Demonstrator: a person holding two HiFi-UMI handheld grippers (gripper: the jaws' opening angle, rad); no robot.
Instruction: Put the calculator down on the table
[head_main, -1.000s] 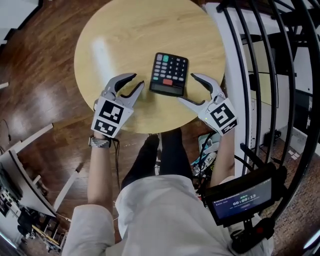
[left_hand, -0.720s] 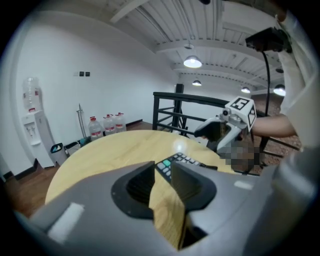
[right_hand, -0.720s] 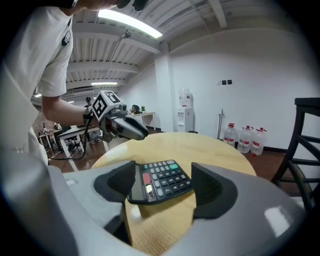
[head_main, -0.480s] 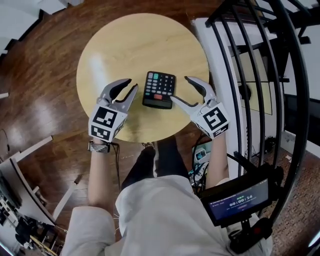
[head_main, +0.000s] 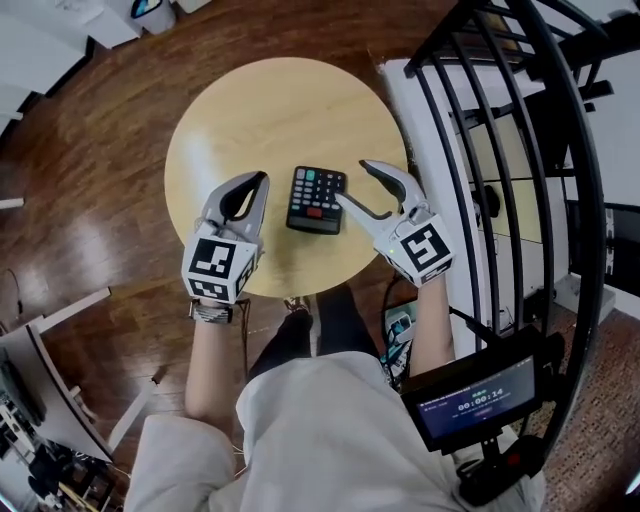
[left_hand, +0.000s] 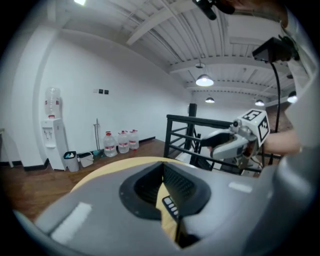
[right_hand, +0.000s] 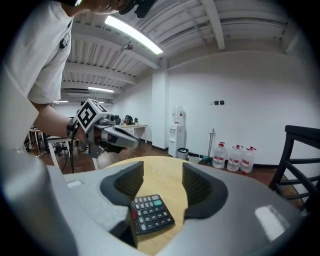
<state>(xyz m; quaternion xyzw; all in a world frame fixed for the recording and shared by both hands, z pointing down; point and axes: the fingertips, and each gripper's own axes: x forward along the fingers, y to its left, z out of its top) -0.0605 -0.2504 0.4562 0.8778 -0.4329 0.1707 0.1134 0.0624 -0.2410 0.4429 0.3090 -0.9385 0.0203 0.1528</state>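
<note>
The black calculator (head_main: 316, 200) lies flat on the round wooden table (head_main: 250, 110), near its front right edge. My left gripper (head_main: 256, 184) hovers above the table to the calculator's left; its jaws have just closed and are shut on nothing. My right gripper (head_main: 352, 184) hangs over the calculator's right edge. Its jaws have been closing but still stand apart, with nothing between them. In the right gripper view the calculator (right_hand: 150, 214) shows on the table below the gap of the right gripper (right_hand: 162, 182). A sliver of the calculator (left_hand: 171, 207) shows past the left gripper (left_hand: 163, 167).
A black metal railing (head_main: 500, 150) runs close along the table's right side. A small screen (head_main: 480, 395) hangs at the person's waist. Water bottles (right_hand: 232, 157) and a dispenser (right_hand: 177, 127) stand by the far wall. Dark wooden floor (head_main: 90, 200) surrounds the table.
Both grippers have lifted away from the table. The left jaws went from apart to shut, and the right jaws narrowed. The calculator stays lying on the table.
</note>
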